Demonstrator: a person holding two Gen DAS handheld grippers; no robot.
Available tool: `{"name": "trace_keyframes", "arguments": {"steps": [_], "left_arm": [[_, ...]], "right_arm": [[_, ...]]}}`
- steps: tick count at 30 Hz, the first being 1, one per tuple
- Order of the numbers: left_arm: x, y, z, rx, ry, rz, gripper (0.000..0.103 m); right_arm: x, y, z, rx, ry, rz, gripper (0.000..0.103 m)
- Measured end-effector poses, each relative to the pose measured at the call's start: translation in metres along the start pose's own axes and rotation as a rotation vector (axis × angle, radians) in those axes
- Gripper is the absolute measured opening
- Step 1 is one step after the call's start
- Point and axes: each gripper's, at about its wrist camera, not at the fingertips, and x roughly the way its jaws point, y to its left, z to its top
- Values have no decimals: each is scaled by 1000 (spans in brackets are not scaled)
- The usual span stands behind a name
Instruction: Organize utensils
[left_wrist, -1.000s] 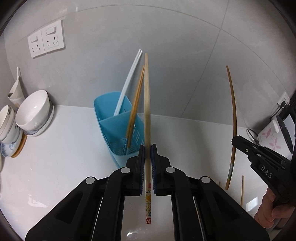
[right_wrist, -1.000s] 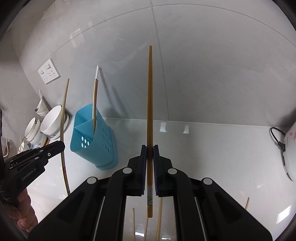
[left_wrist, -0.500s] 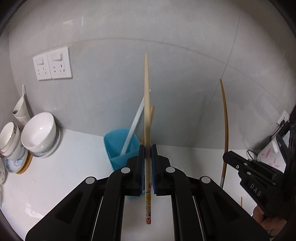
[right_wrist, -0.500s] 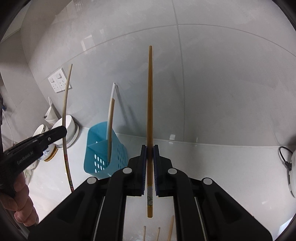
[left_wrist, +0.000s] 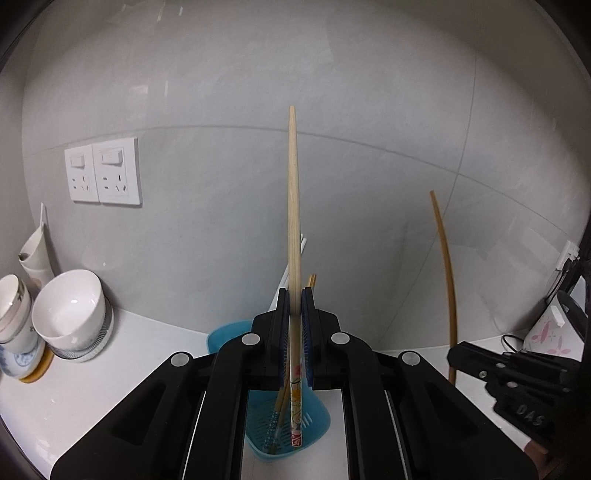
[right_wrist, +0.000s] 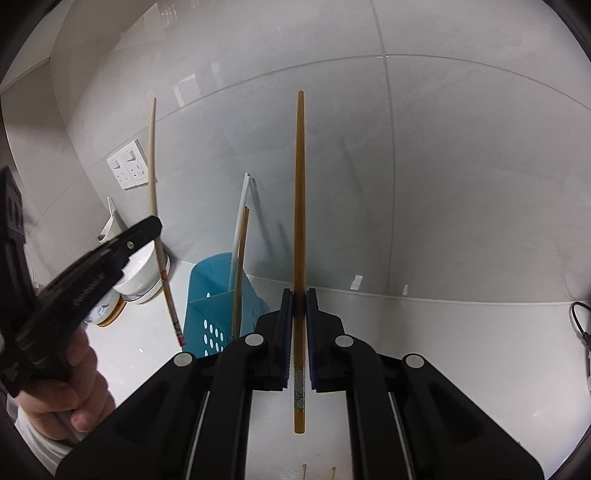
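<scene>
Both tongs, left (left_wrist: 293, 332) and right (right_wrist: 300, 332), each clamp one chopstick upright, the pale one (left_wrist: 293, 206) poised over the blue holder (right_wrist: 212, 295) already keeping several sticks, the brown one (right_wrist: 300, 221) waiting, more lying on the near counter (right_wrist: 461, 350).

My left tool (left_wrist: 294, 295) holds a chopstick (left_wrist: 293, 206) upright, its lower end directly above the utensil holder (right_wrist: 218, 291) on the bench (right_wrist: 461, 354). Chopsticks (right_wrist: 240, 258) stand in that holder, leaning toward the wall (left_wrist: 221, 221) behind it. Left of the holder, bowls (left_wrist: 72, 314) sit by the wall under the sockets (left_wrist: 103, 171). My right tool (right_wrist: 300, 295), right of the holder, grips another chopstick (right_wrist: 299, 192) upright above the bench.
</scene>
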Motion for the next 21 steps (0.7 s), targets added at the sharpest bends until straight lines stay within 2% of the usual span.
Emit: {"name": "trace_keyframes", "arguments": {"steps": [21], "left_arm": [[40,3,-53,59,16,5,6]], "right_arm": [[19,-3,-7,21,27,0,6]]}}
